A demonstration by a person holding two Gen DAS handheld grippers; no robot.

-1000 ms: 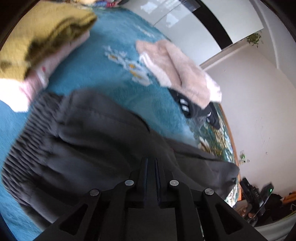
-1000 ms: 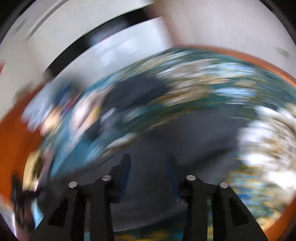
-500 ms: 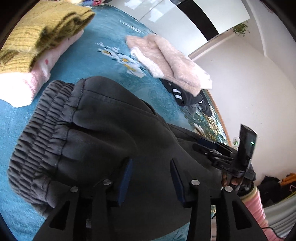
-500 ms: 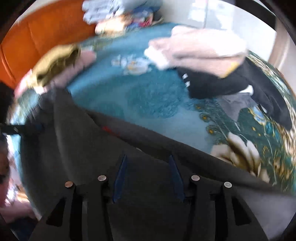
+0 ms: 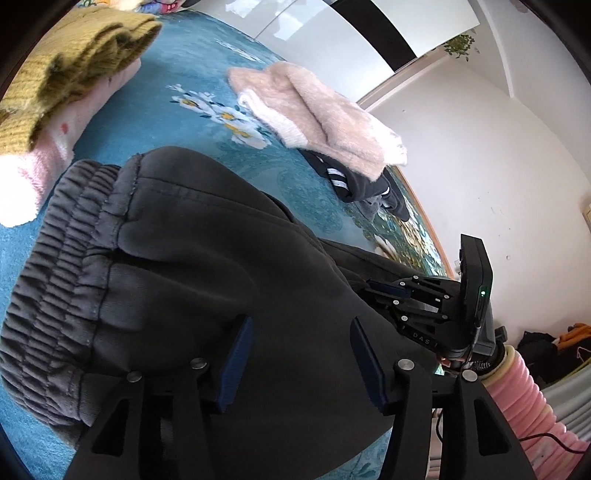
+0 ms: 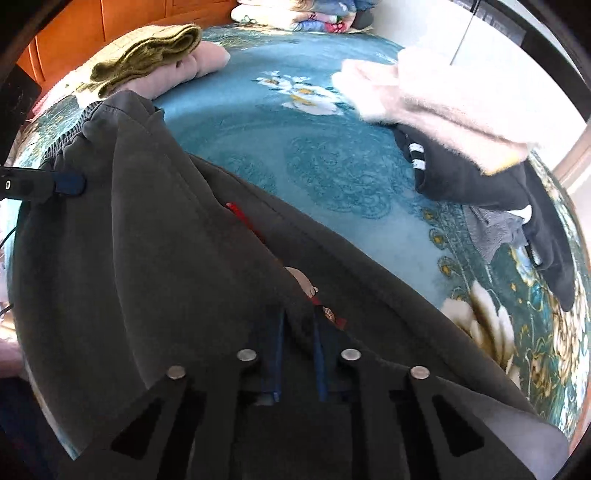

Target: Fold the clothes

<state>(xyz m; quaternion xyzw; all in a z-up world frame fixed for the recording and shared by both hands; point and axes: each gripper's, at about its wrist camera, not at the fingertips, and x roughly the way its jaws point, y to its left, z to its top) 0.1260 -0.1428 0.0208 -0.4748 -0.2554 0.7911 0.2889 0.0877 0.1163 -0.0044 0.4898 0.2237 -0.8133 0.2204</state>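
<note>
Dark grey sweatpants (image 5: 192,258) lie on a teal flowered bedspread (image 5: 177,122), elastic waistband at the left. My left gripper (image 5: 301,326) is open above the pants near the waist, holding nothing. My right gripper (image 6: 298,314) is shut on a fold of the pants (image 6: 147,266) along the leg, and it also shows in the left wrist view (image 5: 424,306) at the right. One left fingertip (image 6: 70,184) shows at the left edge of the right wrist view.
A folded olive sweater on a pink garment (image 5: 74,66) lies at the far left. A fluffy pink garment (image 5: 332,118) lies over black striped clothes (image 5: 354,181) beyond the pants. An orange wooden headboard (image 6: 92,26) stands behind the bed.
My left gripper has opened and let go of the pants. My right gripper swung over to the pants leg and closed on the fabric.
</note>
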